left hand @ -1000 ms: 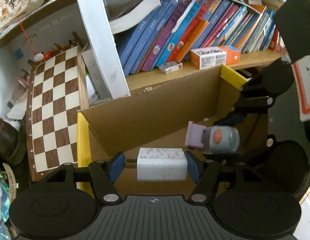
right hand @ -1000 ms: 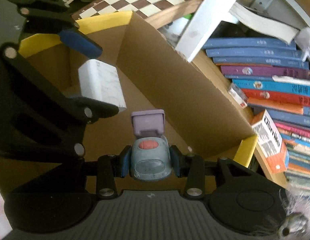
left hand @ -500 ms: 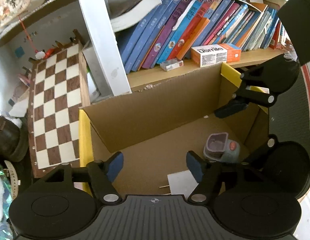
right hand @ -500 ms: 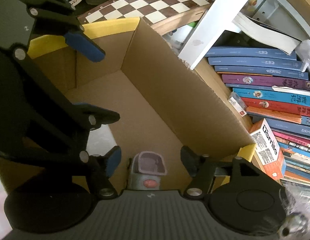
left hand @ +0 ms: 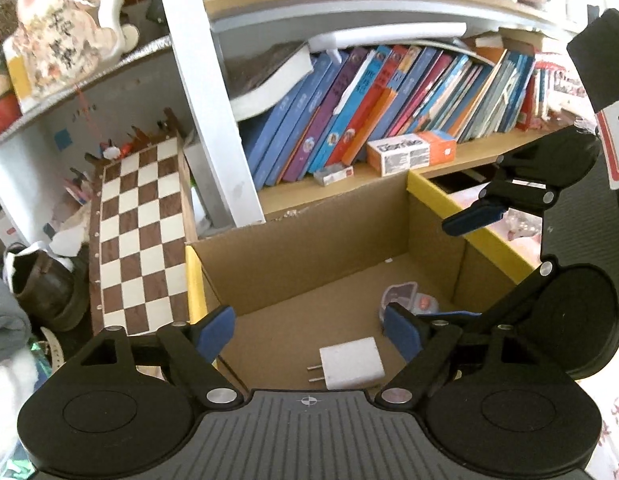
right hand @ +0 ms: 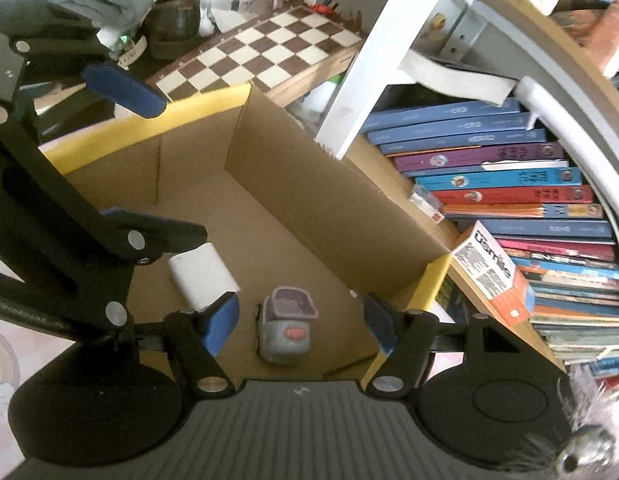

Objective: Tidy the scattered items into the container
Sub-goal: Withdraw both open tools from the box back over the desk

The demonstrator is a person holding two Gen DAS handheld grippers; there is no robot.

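Over the cardboard box (left hand: 309, 240) the left gripper (left hand: 309, 330) hangs with its blue-padded fingers spread wide, holding nothing; the white charger (left hand: 351, 362) lies flat on the box floor just below and between them, prongs pointing left. To its right sits the small grey-and-purple toy (right hand: 285, 326), also on the floor, directly under the right gripper (right hand: 299, 320), whose fingers likewise stand apart and empty above the box's yellow-edged rim.
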